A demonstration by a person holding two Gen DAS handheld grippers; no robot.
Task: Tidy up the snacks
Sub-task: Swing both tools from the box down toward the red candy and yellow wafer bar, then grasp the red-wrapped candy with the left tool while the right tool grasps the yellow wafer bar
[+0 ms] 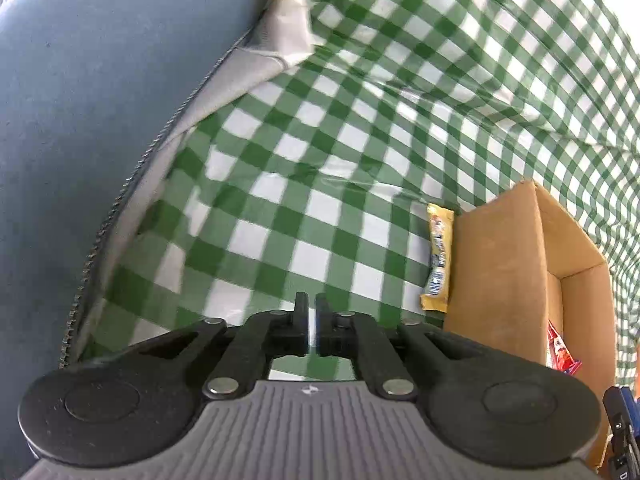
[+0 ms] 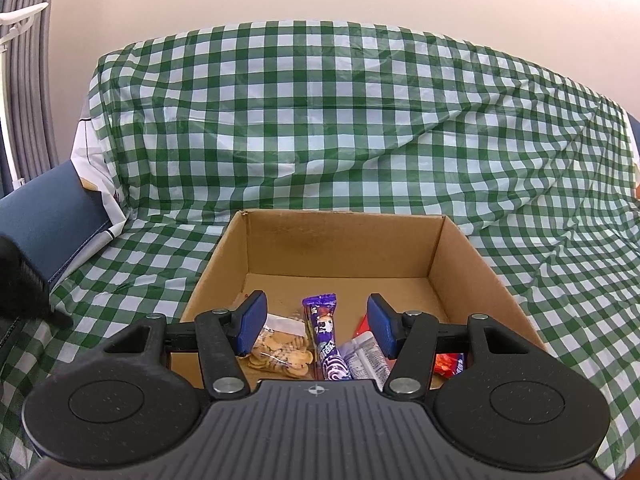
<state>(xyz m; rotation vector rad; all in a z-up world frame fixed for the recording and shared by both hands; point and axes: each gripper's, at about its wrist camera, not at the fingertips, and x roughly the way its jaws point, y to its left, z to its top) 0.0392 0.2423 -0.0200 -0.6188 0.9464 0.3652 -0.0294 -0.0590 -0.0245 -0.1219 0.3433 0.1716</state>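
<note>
Left gripper [image 1: 311,312]: we see jaws nearly touching, nothing between, above green-white checked cloth [image 1: 320,140]. Yellow snack bar wrapper [image 1: 439,258] right of centre, touching brown cardboard box [image 1: 500,264]. Right gripper [image 2: 316,322]: jaws parted, empty, over box [image 2: 344,240]. Inside, lower centre: clear biscuit bag [image 2: 280,350], purple wrapper bar [image 2: 326,340], silver packet [image 2: 366,354], red packet [image 2: 450,362].

Green-and-white checked cloth [image 2: 304,128] covers the whole supporting surface and rises up a backrest behind; the furniture under it cannot be told. Open cardboard box [image 2: 340,240] sits directly on the cloth. Yellow snack bar [image 1: 439,256] lies flat on the cloth, just beside the box's outer wall at 9 o'clock in the left wrist view; blue cushion [image 1: 100,120] at 9 o'clock edge.
</note>
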